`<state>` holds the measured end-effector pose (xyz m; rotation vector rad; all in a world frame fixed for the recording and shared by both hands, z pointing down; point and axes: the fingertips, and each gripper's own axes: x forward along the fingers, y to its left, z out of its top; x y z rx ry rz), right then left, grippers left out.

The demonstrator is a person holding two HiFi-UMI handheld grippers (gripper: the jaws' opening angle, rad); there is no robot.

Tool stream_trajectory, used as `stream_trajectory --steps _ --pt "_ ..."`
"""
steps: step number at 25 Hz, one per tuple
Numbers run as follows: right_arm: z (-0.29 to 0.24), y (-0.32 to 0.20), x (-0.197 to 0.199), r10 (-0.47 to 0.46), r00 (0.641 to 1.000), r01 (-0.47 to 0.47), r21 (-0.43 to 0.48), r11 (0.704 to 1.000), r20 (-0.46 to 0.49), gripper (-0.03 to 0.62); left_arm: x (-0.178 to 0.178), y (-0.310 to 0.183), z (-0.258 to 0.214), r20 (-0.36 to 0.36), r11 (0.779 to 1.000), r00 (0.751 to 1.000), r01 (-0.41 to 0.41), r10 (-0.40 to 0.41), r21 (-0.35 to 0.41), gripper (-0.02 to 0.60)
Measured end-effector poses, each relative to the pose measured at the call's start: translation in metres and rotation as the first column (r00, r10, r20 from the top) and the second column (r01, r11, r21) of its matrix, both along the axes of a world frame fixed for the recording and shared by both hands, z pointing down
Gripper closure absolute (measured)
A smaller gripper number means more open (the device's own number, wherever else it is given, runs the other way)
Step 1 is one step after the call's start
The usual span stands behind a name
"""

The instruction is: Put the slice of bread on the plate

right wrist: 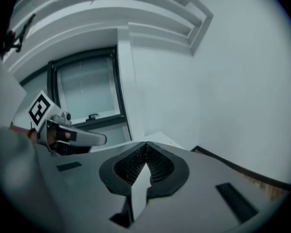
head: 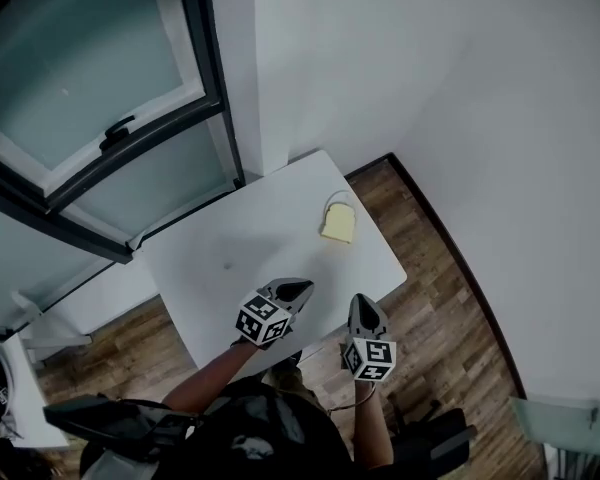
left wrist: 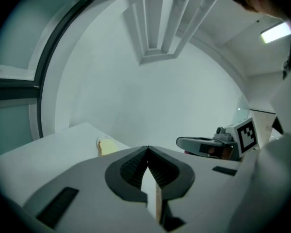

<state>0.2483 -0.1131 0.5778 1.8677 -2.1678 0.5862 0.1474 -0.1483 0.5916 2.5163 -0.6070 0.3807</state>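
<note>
A pale yellow slice of bread [head: 338, 226] lies near the far right edge of the white table [head: 240, 258]. A thin pale curved rim [head: 336, 199] shows around its far side; I cannot tell whether that is the plate. In the left gripper view the bread [left wrist: 106, 145] lies beyond the jaws, to their left. My left gripper [head: 302, 288] hovers over the table's near edge, shut with nothing between its jaws [left wrist: 147, 147]. My right gripper [head: 364, 301] hangs beside it at the table's near right corner, also shut and empty [right wrist: 146, 143]. Both are well short of the bread.
A dark-framed window [head: 110, 138] stands behind the table's left side and a white wall [head: 430, 68] runs along its right. Wooden floor [head: 450, 308] surrounds the table. A pale chair corner [head: 565, 423] shows at bottom right.
</note>
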Motion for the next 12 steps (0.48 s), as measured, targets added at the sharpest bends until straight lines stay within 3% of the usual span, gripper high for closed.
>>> stream_trajectory --steps 4,8,12 --pt "-0.048 0.050 -0.014 0.018 0.998 -0.022 0.076 0.997 0.053 0.585 0.006 0.037 -0.039 -0.114 0.998 0.992 -0.042 0.047 0.048 0.578" --pt "-0.070 0.073 -0.017 0.032 0.999 -0.037 0.137 0.990 0.038 0.585 0.010 0.061 -0.080 -0.061 0.967 0.992 -0.095 0.113 0.236 0.578" --pt "-0.088 0.082 -0.017 0.057 0.998 -0.059 0.186 0.981 0.016 0.585 0.005 0.068 -0.092 -0.002 0.953 0.996 -0.087 0.092 0.291 0.578"
